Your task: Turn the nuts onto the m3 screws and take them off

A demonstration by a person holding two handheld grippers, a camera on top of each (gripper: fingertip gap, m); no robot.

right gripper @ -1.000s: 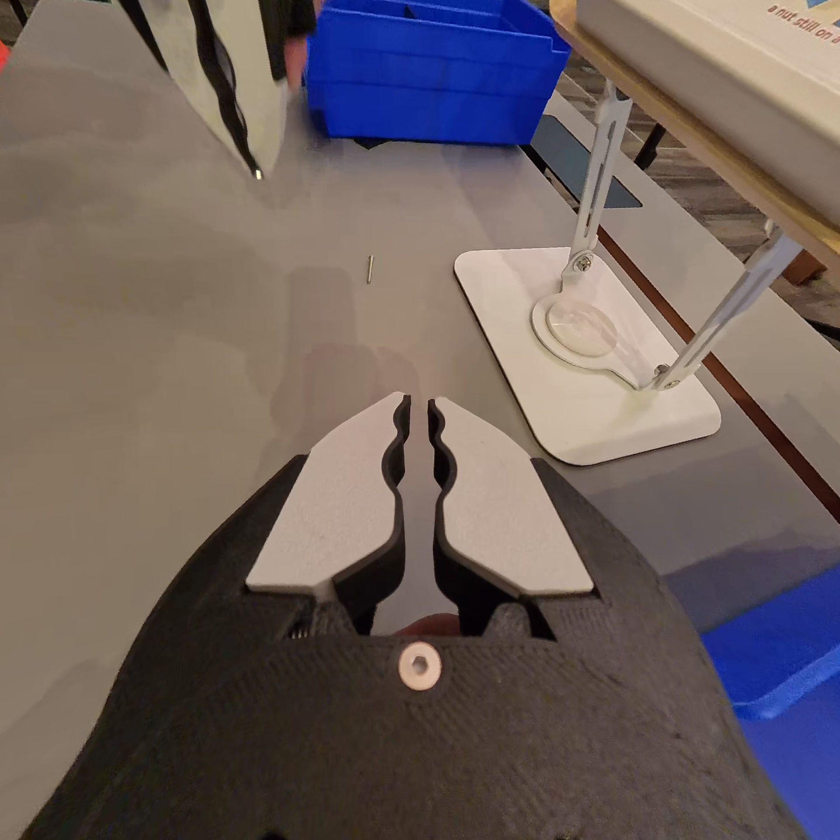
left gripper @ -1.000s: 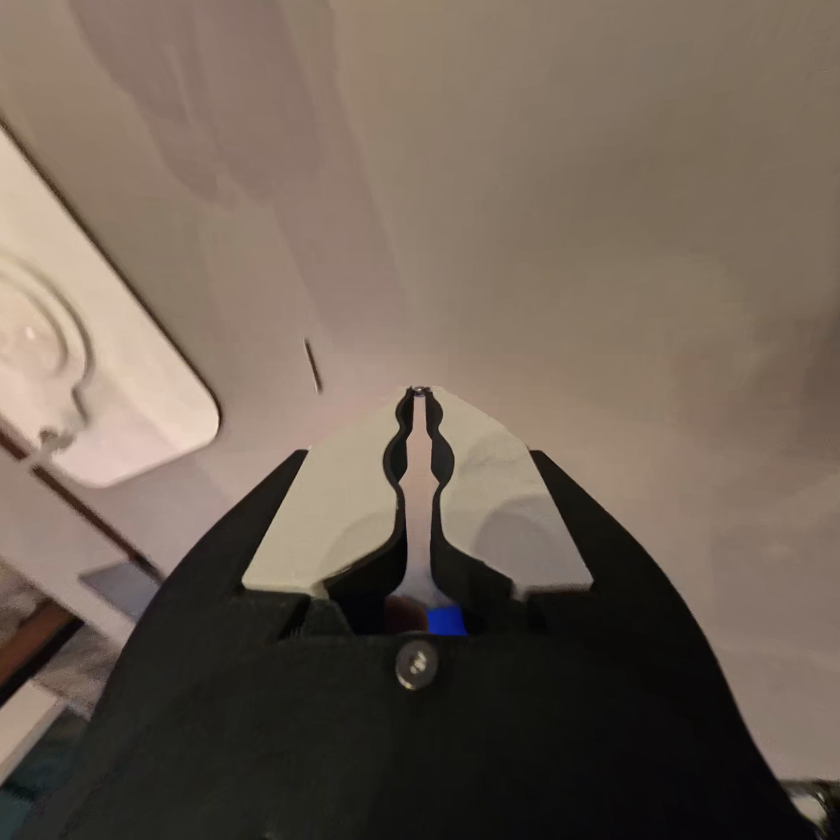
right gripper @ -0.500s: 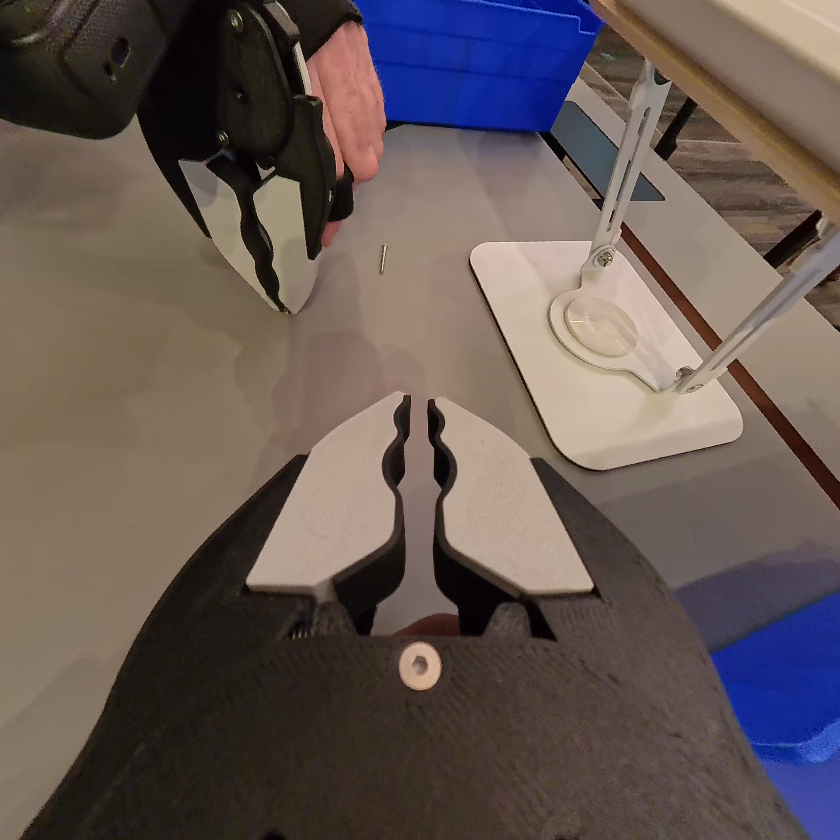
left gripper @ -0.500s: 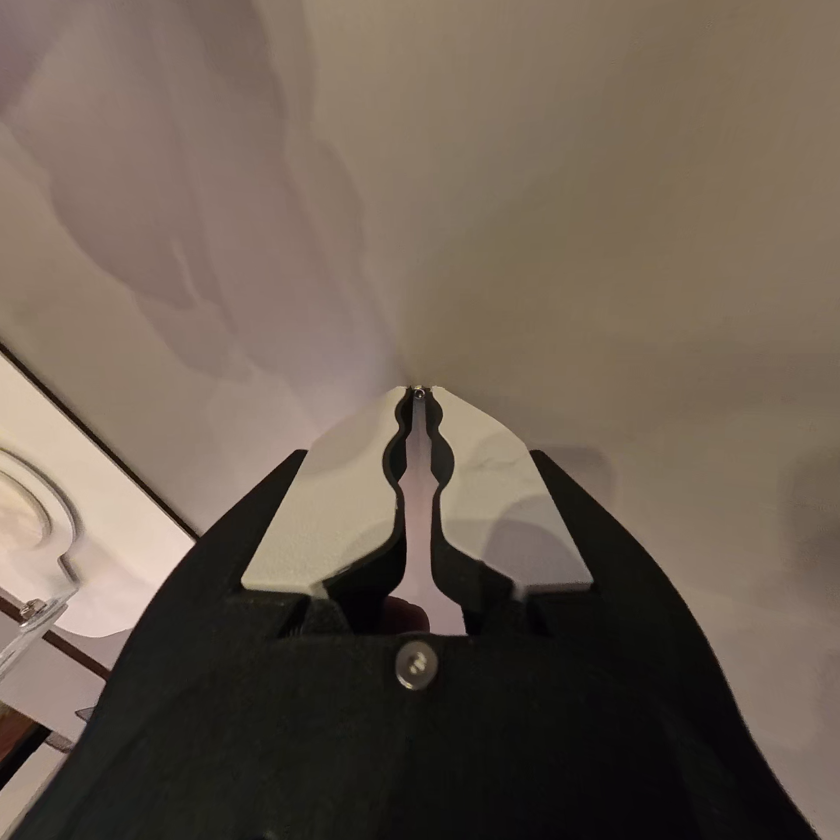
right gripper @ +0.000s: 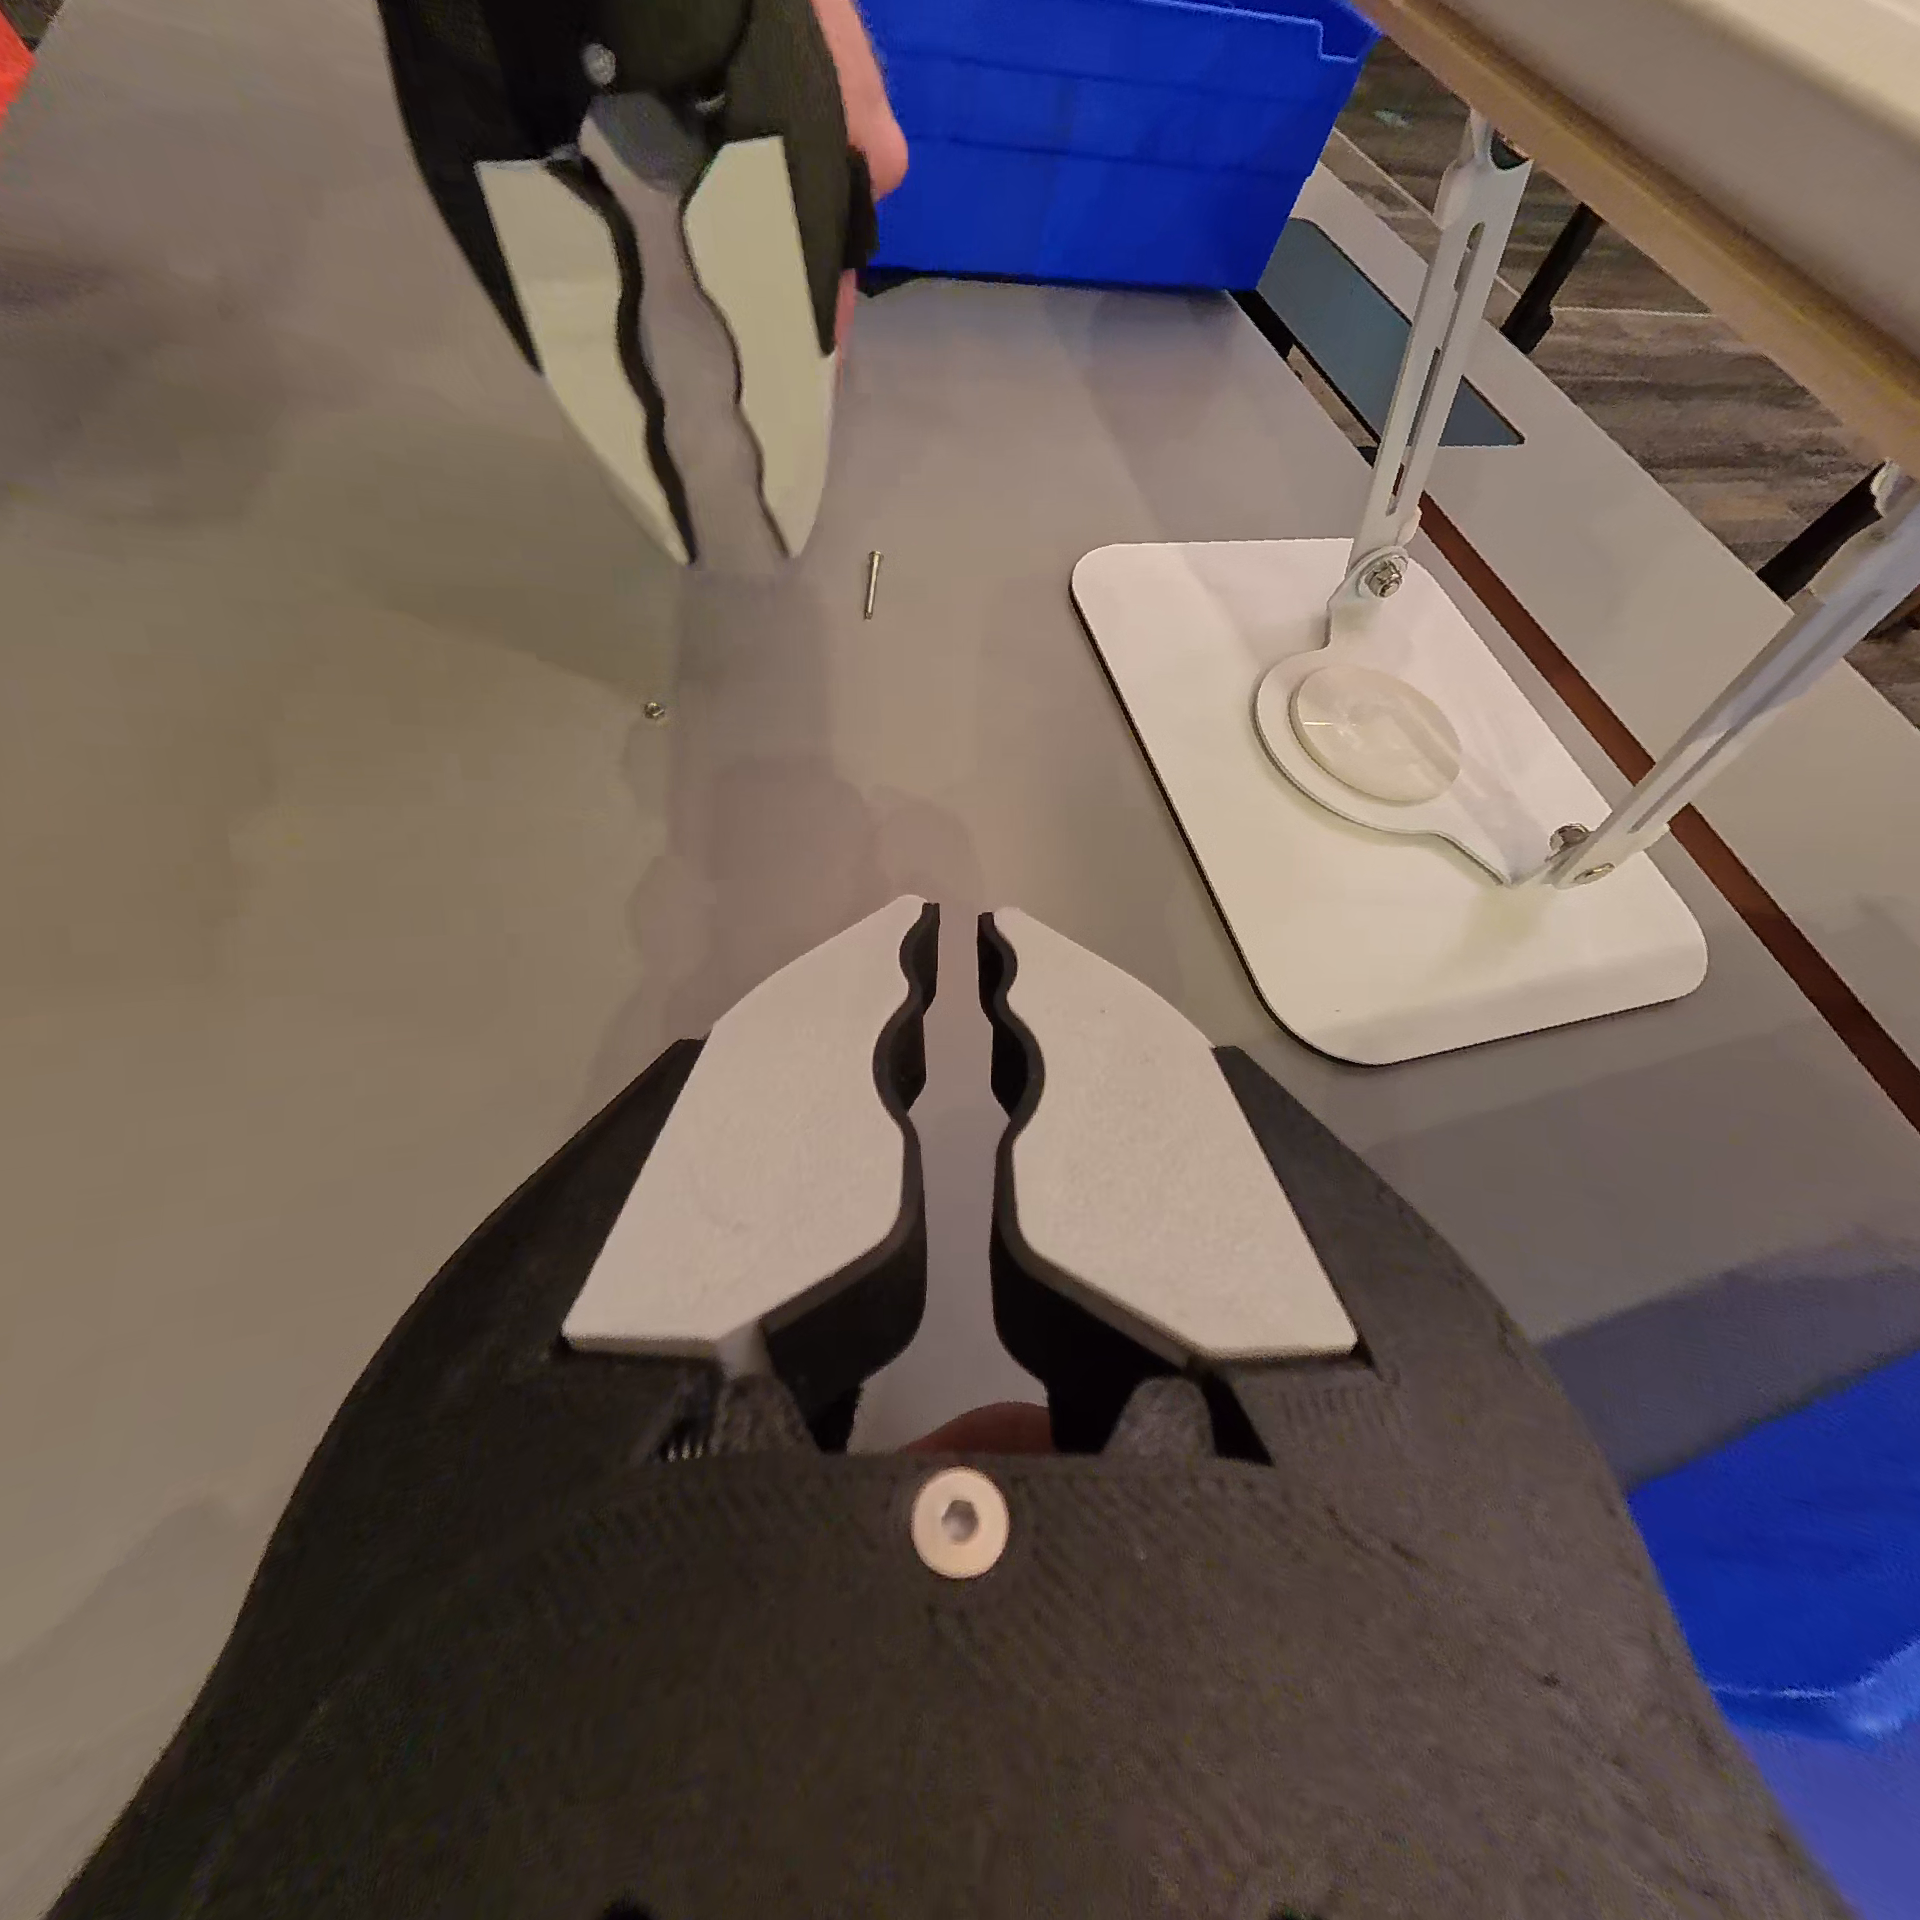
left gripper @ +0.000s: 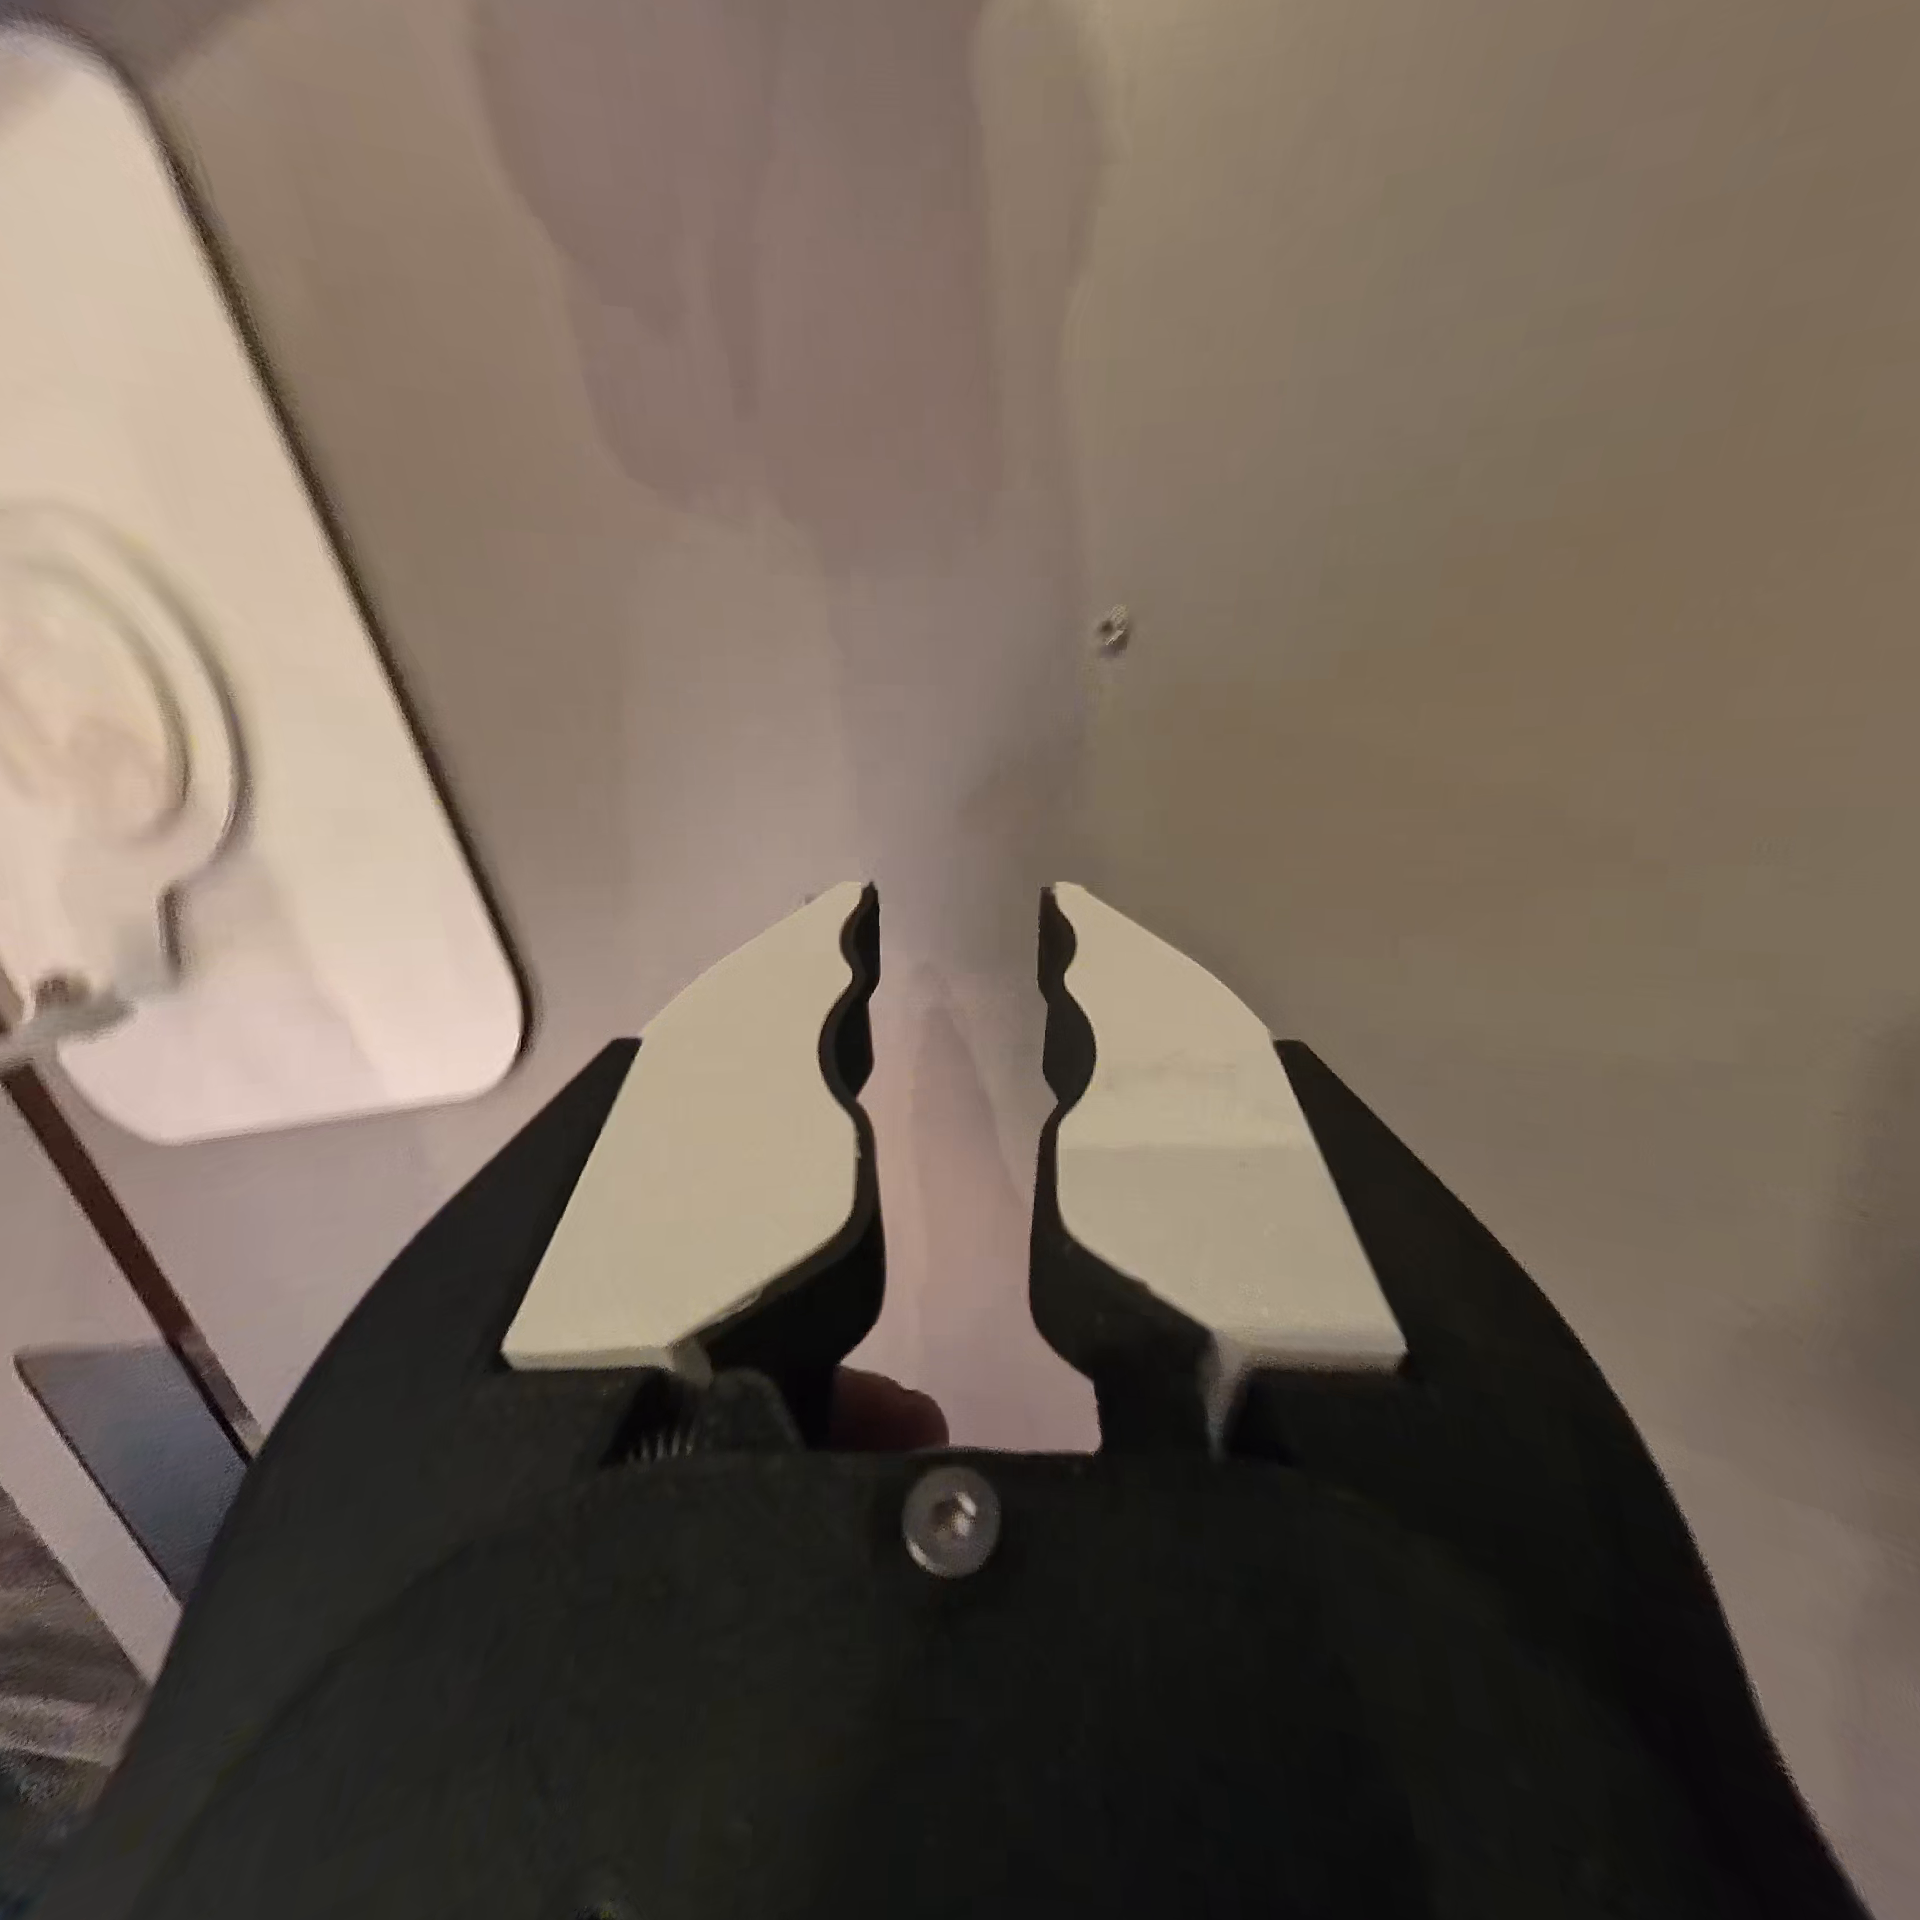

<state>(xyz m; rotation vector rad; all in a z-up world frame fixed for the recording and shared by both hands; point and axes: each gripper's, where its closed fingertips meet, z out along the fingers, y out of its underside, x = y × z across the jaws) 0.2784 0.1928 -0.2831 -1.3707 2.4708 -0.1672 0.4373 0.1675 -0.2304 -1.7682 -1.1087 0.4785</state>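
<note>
Left gripper (right gripper: 732, 556): jaws apart, empty. Right gripper (right gripper: 958, 914): jaws narrowly parted, empty. Risk: fingertips may flick the loose nut (right gripper: 654, 711) or screw (right gripper: 871, 583) across the table (right gripper: 260, 831).

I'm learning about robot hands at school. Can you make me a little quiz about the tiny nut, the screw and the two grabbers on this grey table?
1. True or false: the left gripper, black with white fingers, is squeezing the tiny silver metal nut.
2. Multiple choice: the thin silver metal screw lies A) inside the blue plastic bin, B) flat on the grey table, C) on the white flat stand base.
3. Fill in: nothing sits between the right gripper fingers; its jaws are a narrow gap apart, so it is ____.

Key: 1 false, since the nut lies loose on the table. 2 B. 3 open.
</note>
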